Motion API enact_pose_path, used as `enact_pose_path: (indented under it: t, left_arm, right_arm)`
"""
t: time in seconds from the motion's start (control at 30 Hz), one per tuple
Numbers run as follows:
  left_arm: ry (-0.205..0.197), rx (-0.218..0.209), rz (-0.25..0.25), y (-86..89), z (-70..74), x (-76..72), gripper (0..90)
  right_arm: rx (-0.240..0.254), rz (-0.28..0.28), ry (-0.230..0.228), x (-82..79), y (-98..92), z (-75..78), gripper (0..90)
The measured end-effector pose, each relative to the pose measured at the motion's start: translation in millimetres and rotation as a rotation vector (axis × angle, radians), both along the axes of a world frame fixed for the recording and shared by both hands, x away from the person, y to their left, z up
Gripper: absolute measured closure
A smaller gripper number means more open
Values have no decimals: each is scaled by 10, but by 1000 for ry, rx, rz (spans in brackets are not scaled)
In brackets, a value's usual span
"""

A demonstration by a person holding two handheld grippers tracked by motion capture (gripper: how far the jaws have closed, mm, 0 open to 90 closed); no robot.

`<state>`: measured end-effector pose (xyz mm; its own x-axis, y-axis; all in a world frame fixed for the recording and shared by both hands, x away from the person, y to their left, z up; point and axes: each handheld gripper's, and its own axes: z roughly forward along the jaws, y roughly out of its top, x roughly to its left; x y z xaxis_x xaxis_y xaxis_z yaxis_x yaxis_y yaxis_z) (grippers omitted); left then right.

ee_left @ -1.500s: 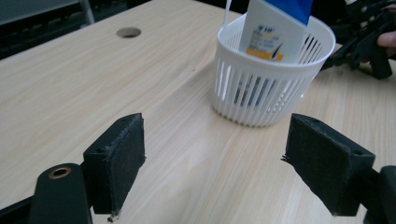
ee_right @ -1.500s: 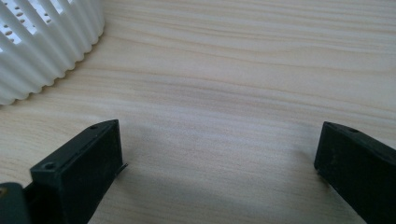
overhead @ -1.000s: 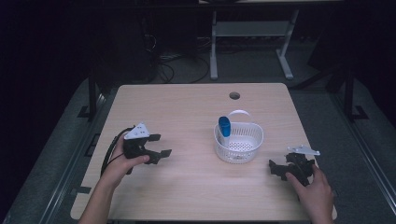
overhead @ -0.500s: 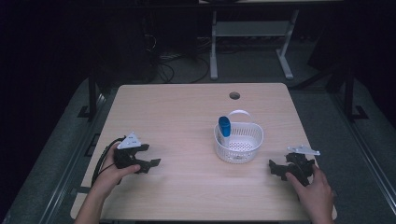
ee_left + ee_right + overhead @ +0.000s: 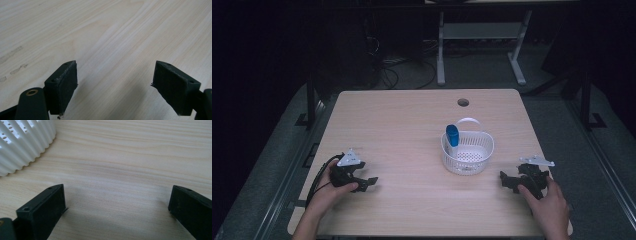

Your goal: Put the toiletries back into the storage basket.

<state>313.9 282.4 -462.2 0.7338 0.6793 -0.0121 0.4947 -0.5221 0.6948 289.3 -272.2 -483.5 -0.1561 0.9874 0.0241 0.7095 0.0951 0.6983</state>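
A white slotted basket (image 5: pixel 468 155) with a handle stands right of the table's middle, and a blue object (image 5: pixel 452 136) leans upright inside it at its left wall. My left gripper (image 5: pixel 368 182) rests low on the table near the front left, held by a hand; its jaws are spread wide over bare wood (image 5: pixel 115 82). My right gripper (image 5: pixel 504 180) sits near the front right, just right of the basket, jaws wide apart with nothing between them (image 5: pixel 116 212). The basket's ribbed wall (image 5: pixel 23 143) fills the upper left of the right gripper view.
The light wooden table (image 5: pixel 412 130) has a round cable hole (image 5: pixel 463 102) near its far edge. A black cable (image 5: pixel 319 175) loops from the left gripper at the table's left front. Beyond the table, desk legs and cables stand on a dark floor.
The left hand has drawn its gripper back toward the front left edge of the table and lowered it. The right gripper and the basket have stayed put.
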Motion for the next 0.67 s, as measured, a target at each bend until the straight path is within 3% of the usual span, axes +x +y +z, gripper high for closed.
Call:
enact_pose_path:
  t: [0.17, 0.33, 0.47, 0.67]
  left_arm:
    - [14, 12, 3, 50, -58, 10, 199]
    - [-15, 14, 5, 95, -84, 8, 186]
    - [-40, -17, 2, 119, -128, 2, 137]
    - [-40, -17, 3, 118, -129, 1, 137]
  right_arm:
    - [0, 0, 0, 0, 0, 0, 5]
    - [0, 0, 0, 0, 0, 0, 5]
    - [0, 0, 0, 0, 0, 0, 5]
    - [0, 0, 0, 0, 0, 0, 5]
